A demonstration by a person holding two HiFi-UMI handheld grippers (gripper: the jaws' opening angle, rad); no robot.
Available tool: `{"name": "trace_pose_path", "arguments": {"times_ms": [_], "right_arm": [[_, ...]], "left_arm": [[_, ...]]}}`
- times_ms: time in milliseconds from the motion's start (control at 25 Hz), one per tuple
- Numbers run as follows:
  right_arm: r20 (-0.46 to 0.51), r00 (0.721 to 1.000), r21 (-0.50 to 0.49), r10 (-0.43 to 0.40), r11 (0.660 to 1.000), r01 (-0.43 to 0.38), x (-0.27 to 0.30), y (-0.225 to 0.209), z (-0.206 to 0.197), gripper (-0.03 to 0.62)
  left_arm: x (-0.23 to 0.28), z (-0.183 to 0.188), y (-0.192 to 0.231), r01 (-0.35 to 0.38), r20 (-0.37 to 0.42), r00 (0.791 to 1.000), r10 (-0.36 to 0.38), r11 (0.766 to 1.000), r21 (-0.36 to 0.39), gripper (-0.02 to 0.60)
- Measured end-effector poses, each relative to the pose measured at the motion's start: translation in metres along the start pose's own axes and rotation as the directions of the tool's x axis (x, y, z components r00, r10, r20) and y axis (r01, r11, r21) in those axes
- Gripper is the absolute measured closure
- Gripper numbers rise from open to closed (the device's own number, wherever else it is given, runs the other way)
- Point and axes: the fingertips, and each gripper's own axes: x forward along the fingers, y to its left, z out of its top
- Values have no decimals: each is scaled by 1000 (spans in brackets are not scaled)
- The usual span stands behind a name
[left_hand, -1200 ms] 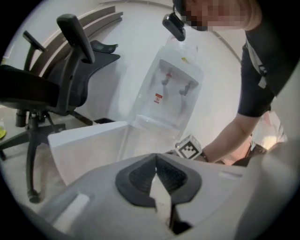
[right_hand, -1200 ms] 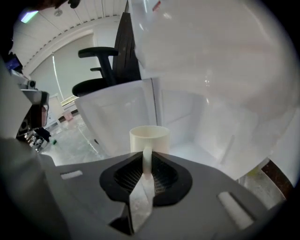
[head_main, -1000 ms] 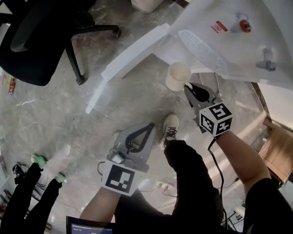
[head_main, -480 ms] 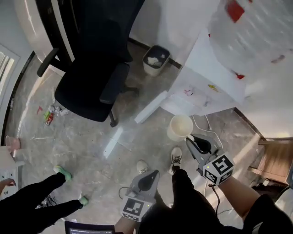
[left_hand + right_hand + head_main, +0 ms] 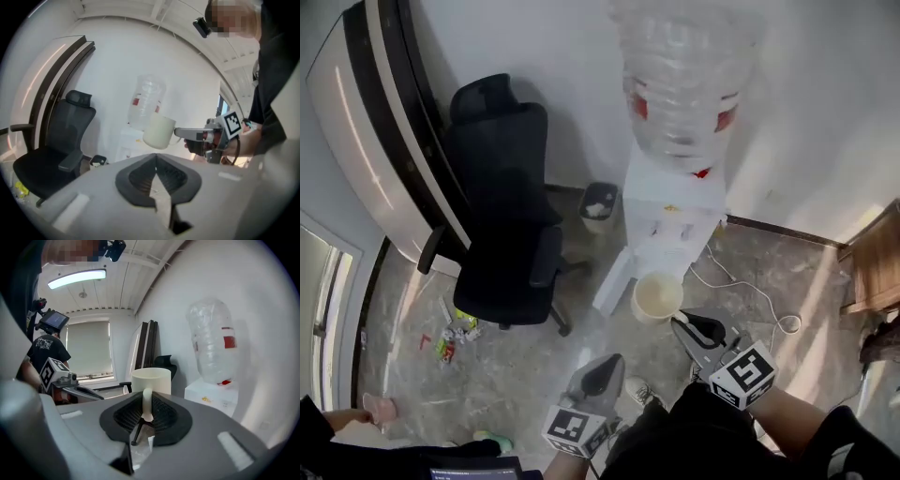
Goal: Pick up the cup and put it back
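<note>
View from above of a small room with a grey stone floor (image 5: 506, 375). A person stands holding a hand-held gripper in each hand.

The right hand-held gripper (image 5: 678, 320) is closed on the handle of a cream cup (image 5: 656, 298). In the right gripper view the thin handle stands upright between the two dark ribbed pads, which press on it from both sides. The cup is upright, mouth up, and looks empty. It hangs in the air above the floor, just on the near side of a white water dispenser (image 5: 671, 211).

The left hand-held gripper (image 5: 612, 359) is to the left of the right one and nearer the person. It is apart from the cup. Its jaws are closed together at the tips with nothing between them.

The dispenser stands against the far white wall (image 5: 553, 56) and carries a large clear water bottle (image 5: 684, 80) with a red label. To its left on the floor is a small waste bin (image 5: 598, 206). Further left is a black office chair (image 5: 502, 220). A white cable (image 5: 750, 291) trails across the floor to the right of the dispenser.
</note>
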Motion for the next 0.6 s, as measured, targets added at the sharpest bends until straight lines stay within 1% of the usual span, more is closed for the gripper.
{"name": "trace_pose_path", "arguments": {"times_ms": [160,280,360,480,600], "right_arm": [[40,999,-27,-18,999,20,-48,20,20,543],[56,997,-31,-44,998,46,-87,28,28,543],[64,996,-28,-61,998,63,-113,33,28,543],[67,994,-30,-82,996,84,-154,40,24,543],[47,994,-20,-95,995,96,-196,48,11,545]], "left_arm": [[-2,18,-35,59,10,998,-59,998,37,578],[0,12,-62,100,-6,995,-100,994,48,578],[-2,7,-82,117,-9,993,-117,992,50,578],[-6,-3,-114,147,9,989,-148,986,73,578],[-18,-10,-154,160,23,986,-163,984,80,578]]}}
